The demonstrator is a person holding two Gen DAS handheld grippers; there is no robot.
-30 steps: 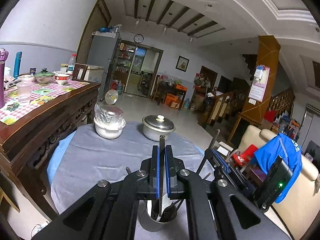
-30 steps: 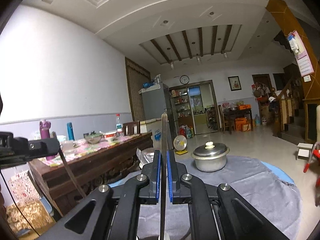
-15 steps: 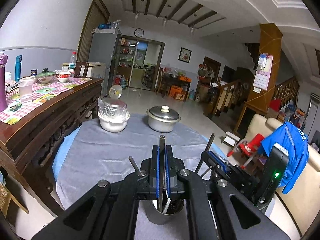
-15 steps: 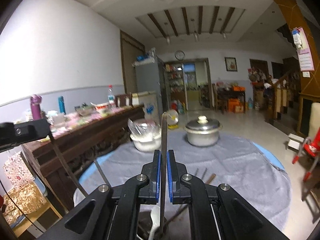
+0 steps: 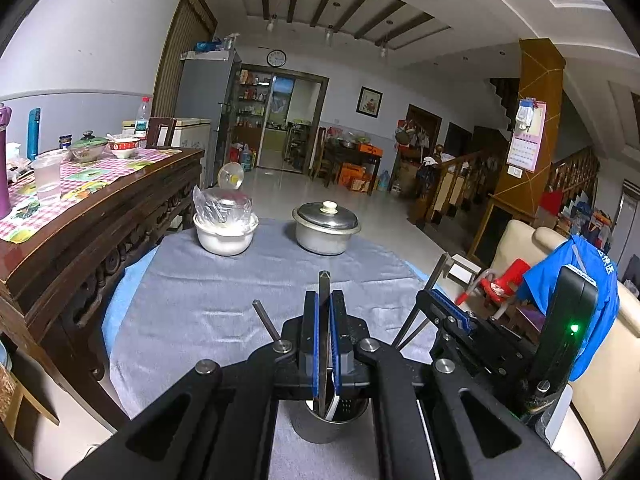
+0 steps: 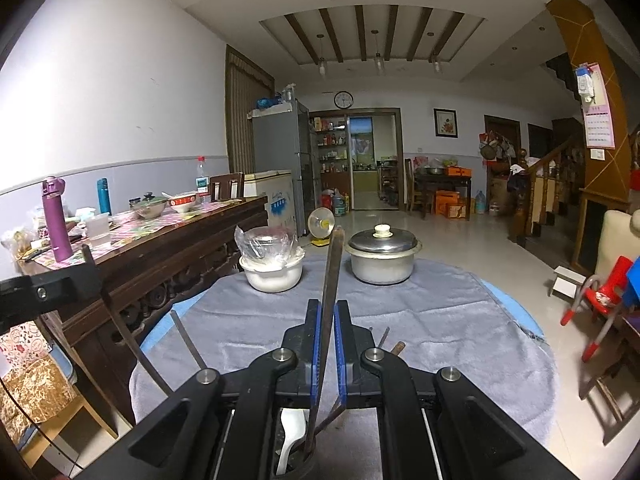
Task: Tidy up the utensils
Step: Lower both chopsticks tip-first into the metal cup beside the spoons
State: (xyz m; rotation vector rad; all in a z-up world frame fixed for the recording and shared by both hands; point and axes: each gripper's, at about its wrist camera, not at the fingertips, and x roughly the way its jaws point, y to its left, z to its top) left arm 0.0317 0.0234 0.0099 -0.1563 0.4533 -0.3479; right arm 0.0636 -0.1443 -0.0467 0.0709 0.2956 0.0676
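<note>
Both claws sit low over the near edge of a round bench (image 5: 208, 304) draped in grey cloth, right above a steel cup (image 5: 328, 426) that already holds a white spoon (image 6: 290, 436) and a few dark handles. The left claw (image 5: 325, 308) is clamped on a flat metal utensil (image 5: 324, 284) standing almost upright, its lower end down inside the cup. The right claw (image 6: 328, 320) is pinched on another thin dark utensil (image 6: 334, 256) that leans a little to the right at the top, its lower end reaching into the cup beside the spoon. From the left view the right claw shows off to the side with its utensil angled. Two more loose sticks (image 6: 390, 342) lie on the cloth just past the claw. At the far side of the bench stand a white bowl (image 5: 225, 236) under clear plastic and a lidded pot (image 5: 326, 230), well apart from the cup.
</note>
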